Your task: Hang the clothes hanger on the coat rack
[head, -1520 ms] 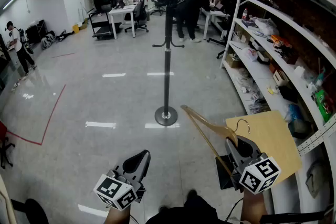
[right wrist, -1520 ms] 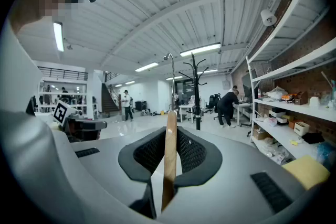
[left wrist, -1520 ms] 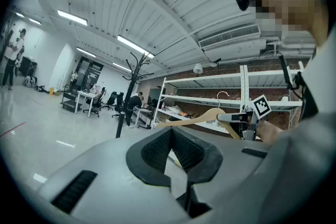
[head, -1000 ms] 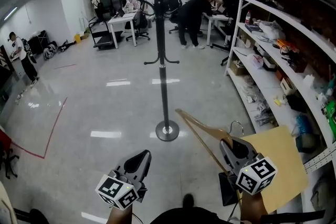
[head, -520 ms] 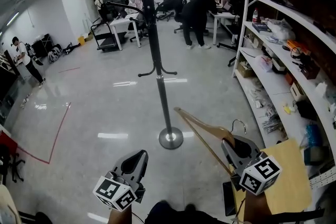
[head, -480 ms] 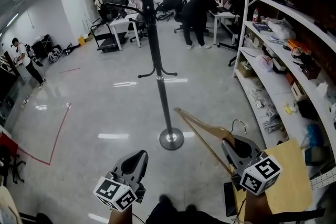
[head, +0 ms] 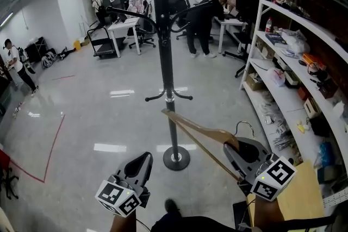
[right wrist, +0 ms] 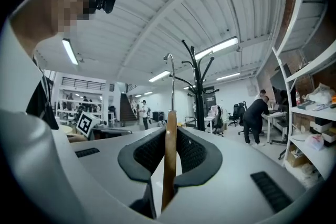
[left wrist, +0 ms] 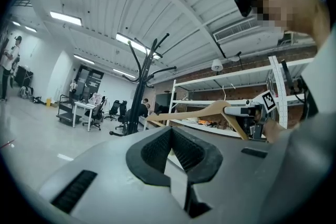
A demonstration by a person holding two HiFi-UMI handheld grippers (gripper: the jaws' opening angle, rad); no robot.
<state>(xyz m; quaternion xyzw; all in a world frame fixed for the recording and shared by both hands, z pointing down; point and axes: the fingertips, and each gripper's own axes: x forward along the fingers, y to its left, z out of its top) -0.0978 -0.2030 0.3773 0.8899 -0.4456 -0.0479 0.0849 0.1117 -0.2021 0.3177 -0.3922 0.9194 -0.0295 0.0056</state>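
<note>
**Desk:** What have you got in hand?

**Me:** On my feed the right gripper [head: 232,146] has its dark ribbed fingers [right wrist: 197,152] pinched on the clothes hanger [head: 201,129]. I read it as pale varnished wood, triangular, seen edge-on as a thin slat between the pads. Its bent wire hook [right wrist: 171,86] stands above them. The left gripper [head: 145,157] is low beside it, and its fingers [left wrist: 152,152] are drawn together on nothing.

**Desk:** And the coat rack?

**Me:** The coat rack [head: 165,51] is a slim black metal pole with curved prongs up top and a smaller ring of prongs lower down. Its round flat base [head: 176,158] sits on the glossy grey floor [head: 92,111]. The hanger is off the floor, up in the air just right of the pole. Its long arm reaches left, so in the head view the tip crosses in front of the pole below the lower prongs. I can't tell whether wood touches metal. No prong carries it.

**Desk:** Any change from half a second back?

**Me:** The pole now stands nearer and more central in my head view, with the base close ahead of the two grippers. Before, the hanger's tip showed clear to the right of the pole. The grip looks the same. The white shelving [head: 254,30] is on the right as before.
</note>
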